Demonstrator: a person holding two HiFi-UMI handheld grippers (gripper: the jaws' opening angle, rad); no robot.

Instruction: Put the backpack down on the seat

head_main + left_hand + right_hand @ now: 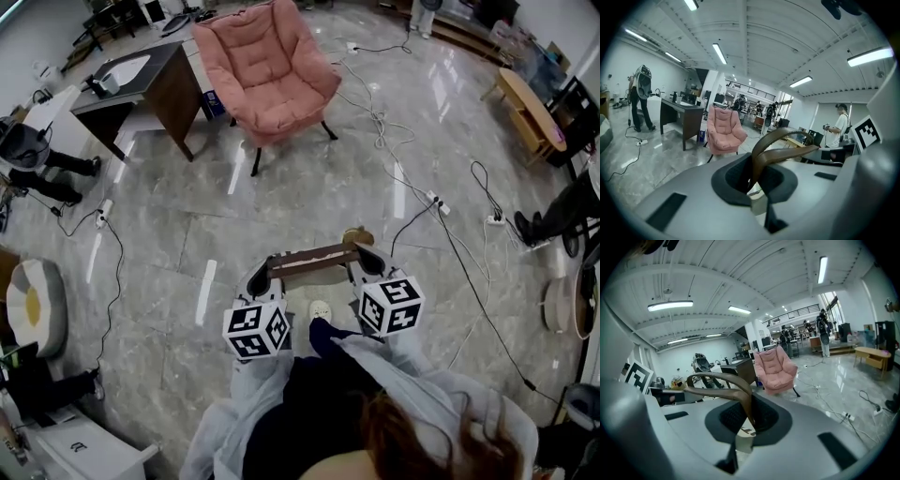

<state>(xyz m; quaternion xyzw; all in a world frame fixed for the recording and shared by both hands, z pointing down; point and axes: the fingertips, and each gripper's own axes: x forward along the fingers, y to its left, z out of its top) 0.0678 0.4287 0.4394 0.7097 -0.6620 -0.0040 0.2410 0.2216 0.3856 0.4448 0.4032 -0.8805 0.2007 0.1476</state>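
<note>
Your left tongs are clamped shut on one end of a brown strap, and your right tongs are clamped on the other end. The strap runs level between them, just ahead of your feet. It is the only part of the backpack that can be made out. A small tan rounded piece shows beside the right tongs, and the bag's body cannot be told apart from it.

The pink armchair stands well apart from you, straight ahead across the glossy marble floor, with its seat facing you. Both gripper views show the chair beyond the arch of the strap.

A dark surface stands just beside the chair on its left, carrying a white tray-like item. White cables trail from behind the chair past its right legs. They run on to a power strip ahead of your right tongs, where black cables join them.

A low wooden bench sits far right. A person's legs reach in from the right edge, and another person is at the left. A round cushion lies at your near left.
</note>
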